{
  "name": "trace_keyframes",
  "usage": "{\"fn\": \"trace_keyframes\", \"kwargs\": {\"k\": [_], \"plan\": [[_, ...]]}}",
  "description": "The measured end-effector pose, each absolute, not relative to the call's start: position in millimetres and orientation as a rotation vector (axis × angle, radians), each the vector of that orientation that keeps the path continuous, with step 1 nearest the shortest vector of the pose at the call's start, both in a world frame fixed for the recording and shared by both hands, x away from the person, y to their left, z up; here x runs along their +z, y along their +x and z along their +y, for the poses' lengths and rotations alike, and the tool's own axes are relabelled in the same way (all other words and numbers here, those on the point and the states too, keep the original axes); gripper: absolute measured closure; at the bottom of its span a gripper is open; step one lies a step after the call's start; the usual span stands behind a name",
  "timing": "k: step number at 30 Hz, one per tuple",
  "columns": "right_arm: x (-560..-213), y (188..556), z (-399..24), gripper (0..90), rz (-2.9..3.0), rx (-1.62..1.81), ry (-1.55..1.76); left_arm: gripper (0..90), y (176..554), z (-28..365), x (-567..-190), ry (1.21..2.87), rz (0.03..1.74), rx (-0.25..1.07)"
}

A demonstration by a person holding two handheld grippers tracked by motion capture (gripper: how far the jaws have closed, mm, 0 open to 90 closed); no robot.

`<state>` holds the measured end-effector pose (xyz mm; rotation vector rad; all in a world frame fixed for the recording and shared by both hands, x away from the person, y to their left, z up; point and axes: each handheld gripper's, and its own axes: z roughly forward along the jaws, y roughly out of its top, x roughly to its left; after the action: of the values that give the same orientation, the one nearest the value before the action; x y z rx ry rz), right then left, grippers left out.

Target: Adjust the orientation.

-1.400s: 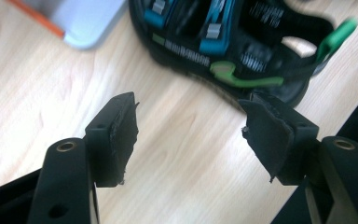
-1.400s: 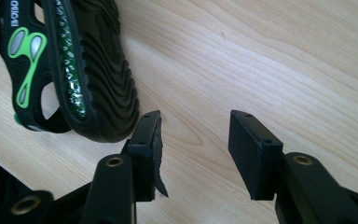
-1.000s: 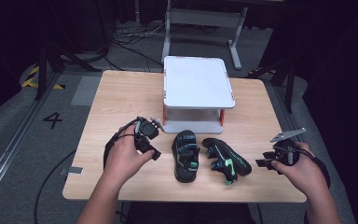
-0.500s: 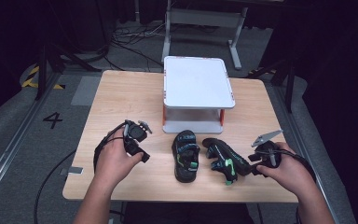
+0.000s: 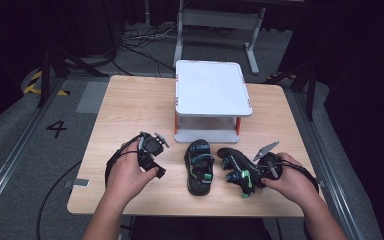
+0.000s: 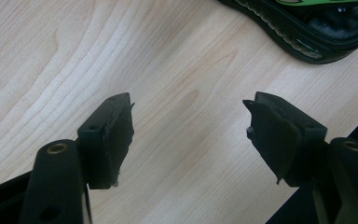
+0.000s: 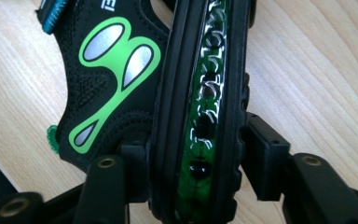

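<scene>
Right sandal (image 5: 240,170) lies tipped on its side at the front right of the desk (image 5: 130,115), sole edge up. Right tool (image 5: 266,172) straddles that sole at the heel end; the right gripper view shows the sole (image 7: 200,107) standing edgewise between the two jaws, both pads up against it. Jaws have just been closing, so it reads as a pinch on the sandal, likely just seated. Gripping across the sole's thickness gives two flat faces rather than soft straps, probably why it's taken there.

Left sandal (image 5: 200,165) sits flat, sole down, just beside the right one, apart from it, toe toward the white two-tier shelf (image 5: 212,95).

Left tool (image 5: 152,150) idles over bare desk to the left of the pair, jaws spread with nothing between them; its own view has only the left sandal's edge (image 6: 303,28) at the top right.

Room: front edge of the desk is near both hands, right edge near the right hand. Shelf blocks the middle rear; its lower tier opens toward the sandals. Open wood left of the shelf and behind the left tool.
</scene>
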<state>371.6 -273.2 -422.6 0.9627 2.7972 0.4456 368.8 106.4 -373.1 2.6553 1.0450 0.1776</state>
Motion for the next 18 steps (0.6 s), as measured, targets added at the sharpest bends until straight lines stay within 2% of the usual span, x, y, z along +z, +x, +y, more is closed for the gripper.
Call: {"fn": "trace_keyframes", "kwargs": {"k": [5, 15, 18], "plan": [[-418.5, 371.4, -273.2, 59.1, 2.72, 0.467, 1.133, 31.2, 368.6, 104.1, -372.7, 2.661, 1.045, 0.174], [-404.7, 353.4, -264.4, 59.3, 2.811, 0.576, 1.172, 32.6, 372.9, 96.5, -371.8, 2.679, 1.016, 0.176], [-412.9, 351.5, -262.3, 59.1, 2.866, 0.567, 1.2, 32.6, 374.2, 93.5, -371.9, 2.68, 1.008, 0.166]]}}
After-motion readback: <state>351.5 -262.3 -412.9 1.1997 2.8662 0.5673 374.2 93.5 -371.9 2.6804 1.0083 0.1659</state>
